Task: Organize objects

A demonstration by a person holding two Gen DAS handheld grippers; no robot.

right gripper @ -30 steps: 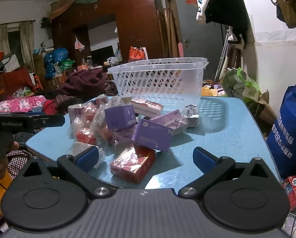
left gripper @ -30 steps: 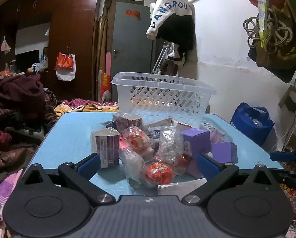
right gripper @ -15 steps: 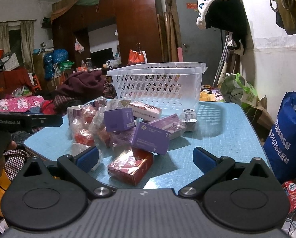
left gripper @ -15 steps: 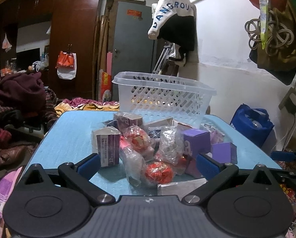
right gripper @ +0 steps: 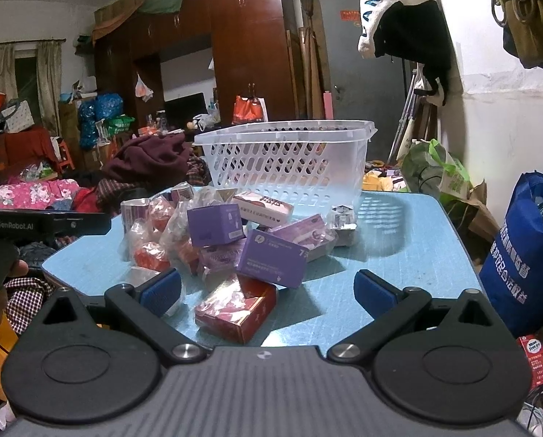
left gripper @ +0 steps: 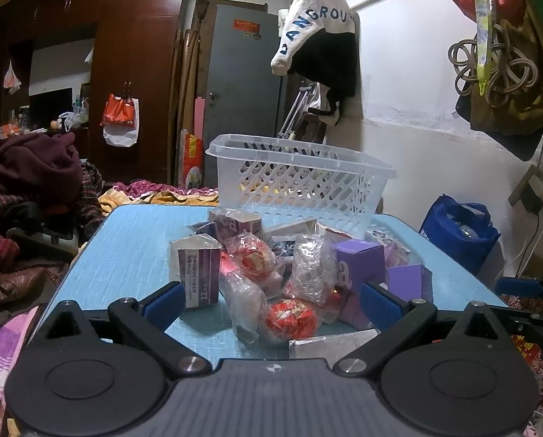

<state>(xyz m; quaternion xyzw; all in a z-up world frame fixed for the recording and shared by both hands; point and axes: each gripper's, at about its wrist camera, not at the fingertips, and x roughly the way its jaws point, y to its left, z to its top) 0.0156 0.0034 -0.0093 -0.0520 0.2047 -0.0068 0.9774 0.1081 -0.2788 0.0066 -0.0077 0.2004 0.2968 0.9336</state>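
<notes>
Over the last second you have barely moved either tool: the left gripper [left gripper: 269, 300] holds the same framing, and the right gripper [right gripper: 268, 289] has crept slightly toward the pile, so no pick has begun and the task looks to be at its start. Both sets of fingers stand spread wide with nothing between the pads. Ahead of your left fingers, a red wrapped ball [left gripper: 289, 318] sits just beyond the gap, with a white-and-purple carton [left gripper: 196, 273] just past the left pad and a purple box [left gripper: 360, 258] toward the right pad. Ahead of your right fingers, a red box [right gripper: 235, 307] lies in the gap near the left pad, and a purple carton [right gripper: 271, 258] leans behind it. The white basket [left gripper: 300, 185] stands beyond the pile on the blue table [left gripper: 136, 240], well past both fingertips. Hard to read: the basket's floor is hidden by its wall, so contents cannot be confirmed; items under the clear wrappers blur together; the left gripper's body cuts off the near table edge.
</notes>
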